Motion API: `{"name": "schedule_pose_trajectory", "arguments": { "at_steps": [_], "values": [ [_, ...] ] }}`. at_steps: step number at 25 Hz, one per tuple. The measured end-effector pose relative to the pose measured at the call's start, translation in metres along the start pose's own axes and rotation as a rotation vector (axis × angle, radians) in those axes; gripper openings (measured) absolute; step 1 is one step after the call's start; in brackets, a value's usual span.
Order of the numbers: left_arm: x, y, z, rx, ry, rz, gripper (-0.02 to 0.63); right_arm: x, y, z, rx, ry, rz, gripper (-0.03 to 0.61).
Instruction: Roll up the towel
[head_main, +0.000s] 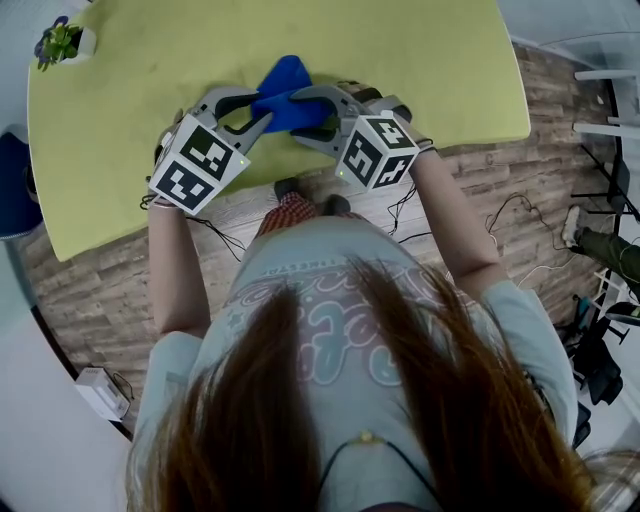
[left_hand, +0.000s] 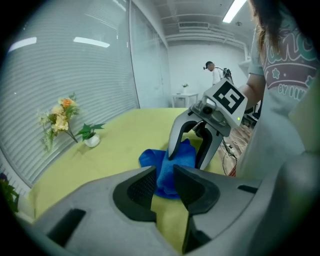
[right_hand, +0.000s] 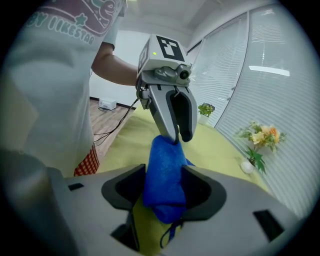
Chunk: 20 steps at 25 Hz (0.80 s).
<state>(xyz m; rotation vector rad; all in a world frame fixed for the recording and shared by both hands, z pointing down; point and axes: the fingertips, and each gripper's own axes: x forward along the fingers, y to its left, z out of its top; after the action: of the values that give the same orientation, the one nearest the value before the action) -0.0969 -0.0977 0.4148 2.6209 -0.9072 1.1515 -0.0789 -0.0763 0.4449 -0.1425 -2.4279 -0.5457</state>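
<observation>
1. Towel of blue terry cloth (head_main: 285, 92), in the head view, sits bunched near the front edge of the yellow-green bench (head_main: 420, 60). The grey left gripper (head_main: 262, 110) and the grey right gripper (head_main: 297, 115), each with a marker cube, meet over it from opposite sides. A small potted green plant (head_main: 60, 40) stands at the bench's far left corner, well apart.

2. In the left gripper view, the left gripper (left_hand: 166, 187) has its jaws drawn close, pinching one end of the towel (left_hand: 150, 157), which fills the narrow gap between the dark pads. Beyond, the right gripper (left_hand: 185, 160) straddles the towel with its jaws spread. A spray of pale flowers (left_hand: 62, 117) and a little white pot (left_hand: 91, 140) stand by the blinds.

3. In the right gripper view, the right gripper (right_hand: 165, 190) holds its jaws spread, with the rolled towel (right_hand: 165, 165) running lengthwise between them. The pads seem just clear of the cloth, though the roll's bulge hides the contact line. A thin loop dangles from the near end. At the far end, the left gripper (right_hand: 180, 139) nips the towel's tip between its fingertips.
</observation>
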Motion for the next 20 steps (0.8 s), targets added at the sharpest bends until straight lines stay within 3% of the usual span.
{"name": "schedule_pose_trajectory", "arguments": {
  "at_steps": [6, 10, 15, 20],
  "values": [
    [-0.018, 0.002, 0.002, 0.043, -0.056, 0.109, 0.095, 0.000, 0.000, -0.001, 0.009, -0.002, -0.002, 0.213],
    [-0.021, -0.012, 0.020, 0.081, -0.125, 0.081, 0.095, 0.000, 0.000, 0.000, 0.012, -0.002, 0.007, 0.213],
    [0.007, -0.031, -0.007, 0.192, 0.030, 0.011, 0.101, 0.001, -0.001, 0.000, 0.022, -0.015, 0.018, 0.213],
    [0.004, -0.027, -0.012, 0.126, -0.007, -0.010, 0.106, -0.002, -0.002, 0.000, -0.011, -0.019, 0.022, 0.213]
  ]
}}
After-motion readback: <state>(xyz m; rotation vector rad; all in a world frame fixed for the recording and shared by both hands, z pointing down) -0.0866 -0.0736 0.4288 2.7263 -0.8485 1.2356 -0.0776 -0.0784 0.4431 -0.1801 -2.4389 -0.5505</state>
